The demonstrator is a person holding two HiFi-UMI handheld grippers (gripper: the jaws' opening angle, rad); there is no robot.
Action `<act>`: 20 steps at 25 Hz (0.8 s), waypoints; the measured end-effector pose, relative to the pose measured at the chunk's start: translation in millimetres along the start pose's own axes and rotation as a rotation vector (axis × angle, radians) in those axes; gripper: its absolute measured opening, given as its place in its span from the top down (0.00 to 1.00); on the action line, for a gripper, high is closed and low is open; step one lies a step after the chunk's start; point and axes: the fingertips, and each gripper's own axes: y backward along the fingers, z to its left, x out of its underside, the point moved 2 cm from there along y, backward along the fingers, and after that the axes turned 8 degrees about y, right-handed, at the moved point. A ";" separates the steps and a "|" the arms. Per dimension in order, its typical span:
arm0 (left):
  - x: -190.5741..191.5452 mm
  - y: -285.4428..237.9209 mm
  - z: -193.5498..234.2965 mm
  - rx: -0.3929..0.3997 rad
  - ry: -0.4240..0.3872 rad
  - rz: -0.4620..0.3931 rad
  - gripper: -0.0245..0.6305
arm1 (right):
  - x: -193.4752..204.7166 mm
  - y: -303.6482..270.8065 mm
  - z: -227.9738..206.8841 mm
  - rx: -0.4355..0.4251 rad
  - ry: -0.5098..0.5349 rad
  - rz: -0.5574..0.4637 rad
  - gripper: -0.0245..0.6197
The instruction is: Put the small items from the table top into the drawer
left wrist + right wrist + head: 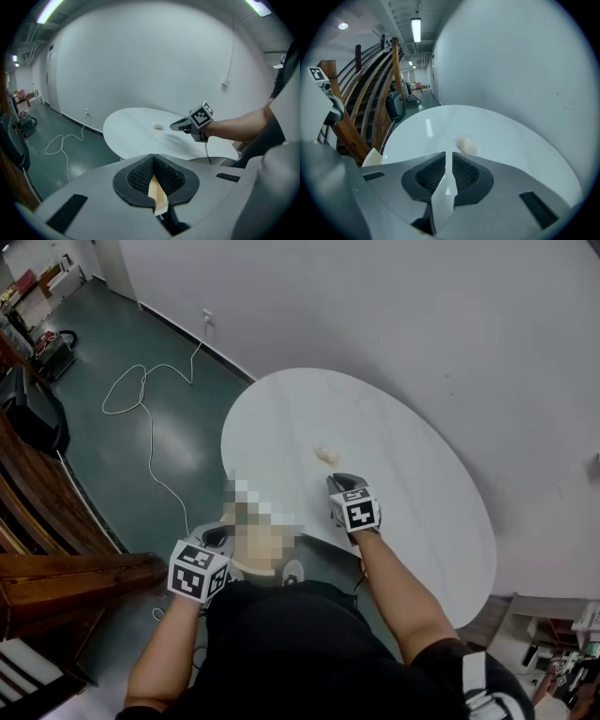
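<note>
A small pale wrapped item (326,455) (158,125) (467,145) lies alone on the round white table (412,493) (440,122). My right gripper (339,482) (448,157) hovers over the table just short of the item and points at it. Its jaws stand almost together with only a thin slit, and nothing is between them. My left gripper (217,533) (153,159) is held off the table's near left edge, over the floor, its pads meeting at the tips. A beige strip shows in the gap behind them. No drawer is in view.
A white cable (141,395) loops over the green floor left of the table. Wooden stair rails (37,512) (370,103) stand further left. A white wall (422,324) runs close behind the table. Clutter sits at the bottom right corner (562,652).
</note>
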 end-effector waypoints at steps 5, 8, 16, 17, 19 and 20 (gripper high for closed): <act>-2.7 -3.7 -1.2 -0.031 0.020 -0.002 0.94 | -3.2 -23.9 -21.2 0.010 0.094 0.037 0.84; -5.9 -4.3 -0.8 -0.051 0.034 -0.008 0.94 | -6.7 -38.9 -33.2 0.019 0.150 0.064 0.79; -1.9 2.4 7.1 -0.110 0.077 -0.023 0.94 | -11.3 -66.3 -40.6 -0.006 0.280 0.118 0.72; -0.5 3.5 7.9 -0.116 0.081 -0.024 0.94 | -10.7 -68.9 -40.8 -0.006 0.291 0.124 0.71; 3.0 6.0 8.3 -0.124 0.091 -0.027 0.94 | -9.6 -72.4 -41.5 -0.001 0.306 0.131 0.71; 4.7 7.1 8.4 -0.126 0.095 -0.028 0.94 | -9.5 -73.7 -42.1 0.002 0.310 0.133 0.71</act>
